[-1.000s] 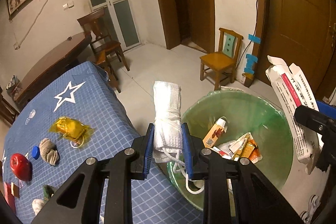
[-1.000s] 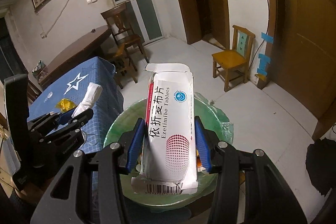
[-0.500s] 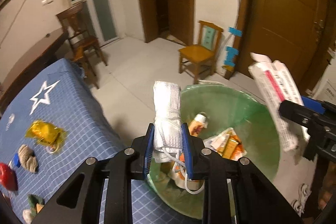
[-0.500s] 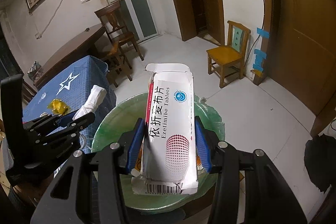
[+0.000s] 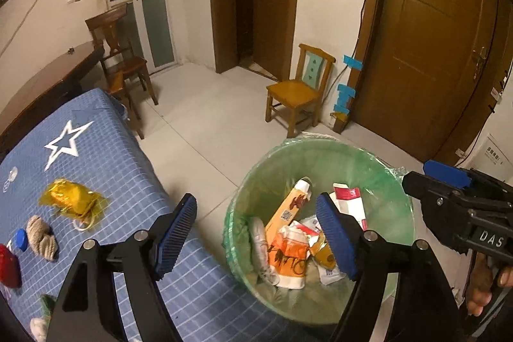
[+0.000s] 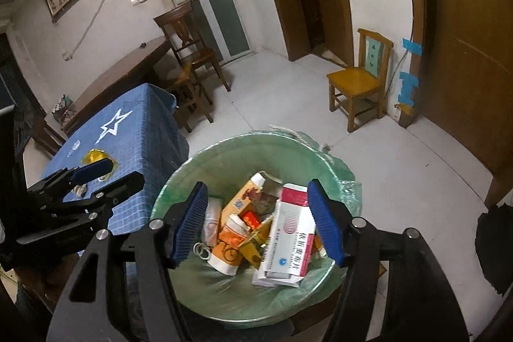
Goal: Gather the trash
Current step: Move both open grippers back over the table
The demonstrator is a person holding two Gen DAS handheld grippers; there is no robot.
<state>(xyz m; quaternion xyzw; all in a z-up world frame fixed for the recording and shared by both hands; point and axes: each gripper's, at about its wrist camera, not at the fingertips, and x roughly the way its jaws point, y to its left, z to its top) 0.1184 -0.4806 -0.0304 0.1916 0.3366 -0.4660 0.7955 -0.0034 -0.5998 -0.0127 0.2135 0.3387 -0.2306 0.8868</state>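
Observation:
A bin lined with a green bag [image 5: 368,156] [image 6: 224,287] stands on the floor beside the blue star tablecloth [image 5: 105,162]. My left gripper [image 5: 256,233] is open and empty above the bin's near left rim. My right gripper [image 6: 256,226] is open and empty right over the bin. A white and red tablet box [image 6: 288,233] lies in the bin with an orange carton [image 5: 288,207], a white rolled cloth [image 5: 259,239] and other wrappers. On the cloth lie a yellow wrapper [image 5: 72,197], a beige wad [image 5: 40,237], a blue cap [image 5: 20,237] and a red item [image 5: 8,265].
A small wooden chair [image 5: 298,88] stands by the wall past the bin. A dark chair [image 5: 118,53] and a wooden table [image 5: 48,82] are at the far left. Brown doors [image 5: 433,47] line the right wall. The floor is white tile.
Both grippers opened. The white rolled cloth dropped from the left gripper and the tablet box from the right gripper; both now lie in the bin.

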